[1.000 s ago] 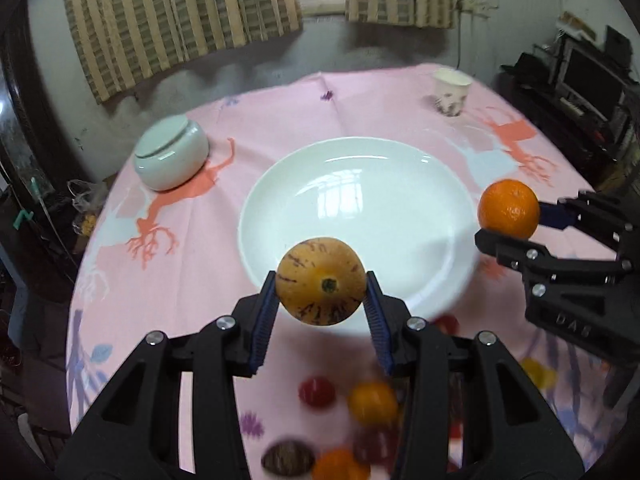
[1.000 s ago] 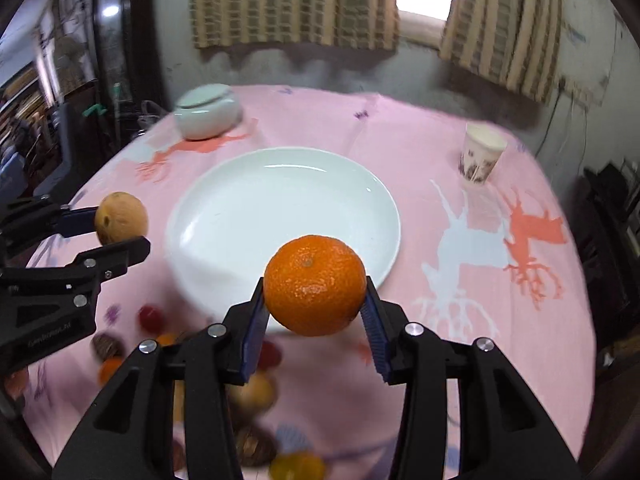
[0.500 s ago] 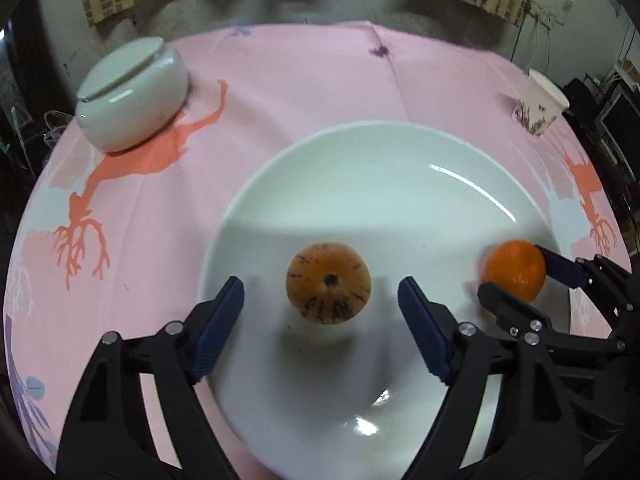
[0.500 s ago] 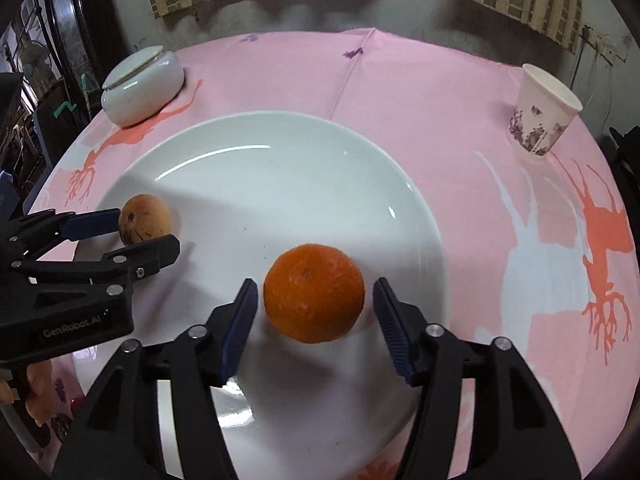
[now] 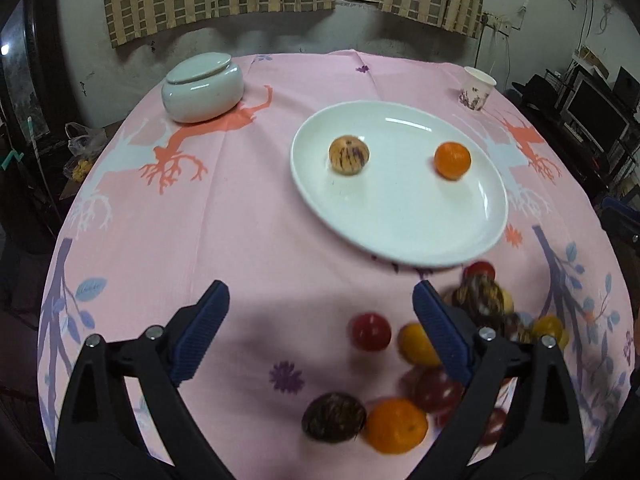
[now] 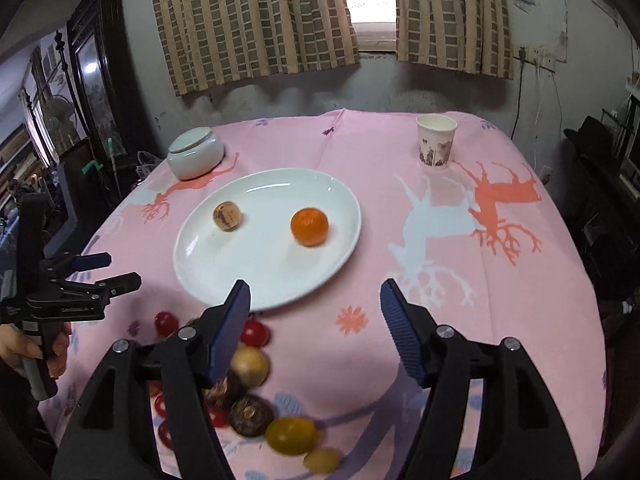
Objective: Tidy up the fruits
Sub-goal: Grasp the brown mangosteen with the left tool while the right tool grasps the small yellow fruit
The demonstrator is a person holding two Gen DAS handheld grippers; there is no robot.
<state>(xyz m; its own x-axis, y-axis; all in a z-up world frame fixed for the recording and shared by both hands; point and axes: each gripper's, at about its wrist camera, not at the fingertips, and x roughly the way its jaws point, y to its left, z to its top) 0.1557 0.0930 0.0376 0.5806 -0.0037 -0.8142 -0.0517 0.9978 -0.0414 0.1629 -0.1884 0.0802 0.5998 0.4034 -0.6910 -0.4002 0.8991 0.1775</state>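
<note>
1. Fruits in two lots: two on the plate (image 5: 400, 236), the rest heaped on the counter (image 5: 248, 216) at its near edge.
2. Left gripper (image 5: 320, 332): jaws spread wide and opening, nothing between them, only pink cloth below; blue pads (image 5: 200, 336) angled outward.
3. Right gripper (image 6: 316, 328): jaws spread and opening, nothing gripped; left pad (image 6: 230, 328) in front of the heap, right pad over bare cloth.
4. Seen from the right wrist: left gripper (image 6: 106, 270) off to the left, jaws apart and empty, handle in a hand (image 6: 28, 350).
5. Heap just beside the near rim of the plate: red tomato (image 5: 370, 331), yellow fruit (image 5: 416, 344), dark brown fruit (image 5: 334, 418) touching an orange (image 5: 396, 424), more red and dark pieces behind the right finger, blurred.
6. Same heap from the right wrist: red tomato (image 6: 255, 333), tan round fruit (image 6: 250, 366), dark fruit (image 6: 251, 416), yellow fruit (image 6: 290, 434).
7. On the plate, well apart from each other: striped tan fruit (image 5: 348, 155) on the left side, mandarin (image 5: 453, 160) on the right; both clear of either gripper.
8. Farther back: lidded white jar (image 5: 202, 88) at far left, paper cup (image 5: 476, 88) at far right, both upright on the cloth.
9. Beyond the counter: checked curtains (image 6: 256, 20) on either side of a bright window.
</note>
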